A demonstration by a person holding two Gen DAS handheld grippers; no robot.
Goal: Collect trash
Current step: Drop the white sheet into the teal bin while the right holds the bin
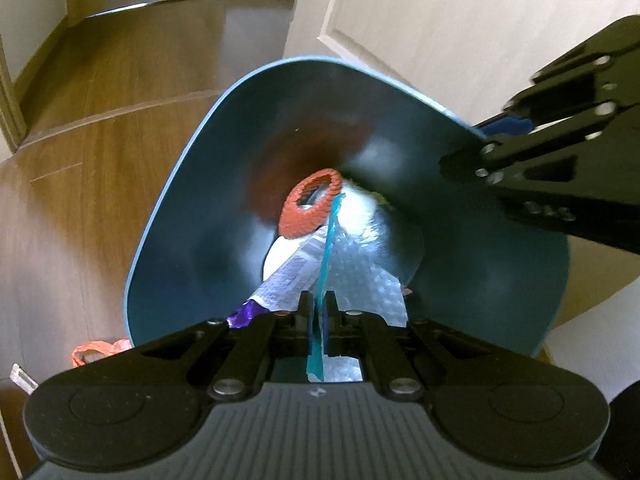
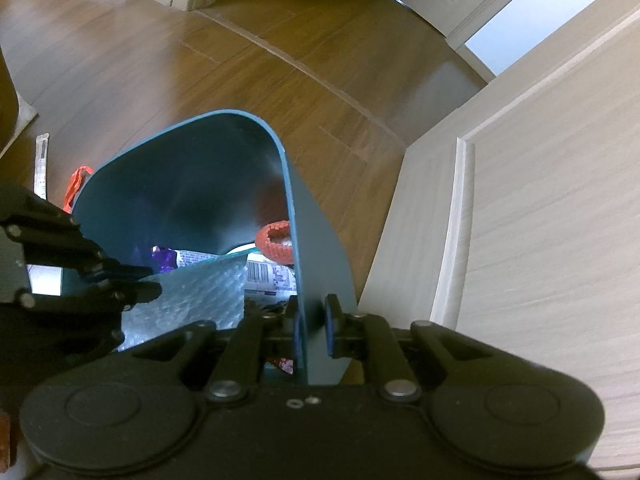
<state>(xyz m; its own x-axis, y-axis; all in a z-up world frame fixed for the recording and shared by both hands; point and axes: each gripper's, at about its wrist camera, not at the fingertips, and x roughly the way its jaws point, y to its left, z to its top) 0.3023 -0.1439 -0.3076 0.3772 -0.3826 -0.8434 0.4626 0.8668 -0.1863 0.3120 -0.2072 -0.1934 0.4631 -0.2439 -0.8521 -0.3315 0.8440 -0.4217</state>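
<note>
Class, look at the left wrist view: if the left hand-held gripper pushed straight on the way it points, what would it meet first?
The left hand-held gripper, shut on the bubble mailer, points into the blue bin. Probably it would first press into the trash there, the printed wrapper, then the orange ring; depth is unclear.

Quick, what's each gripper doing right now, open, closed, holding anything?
Left gripper: shut on the bubble-wrap bag, pinching its teal edge over the bin.
Right gripper: shut on the blue bin, clamping its wall.
</note>
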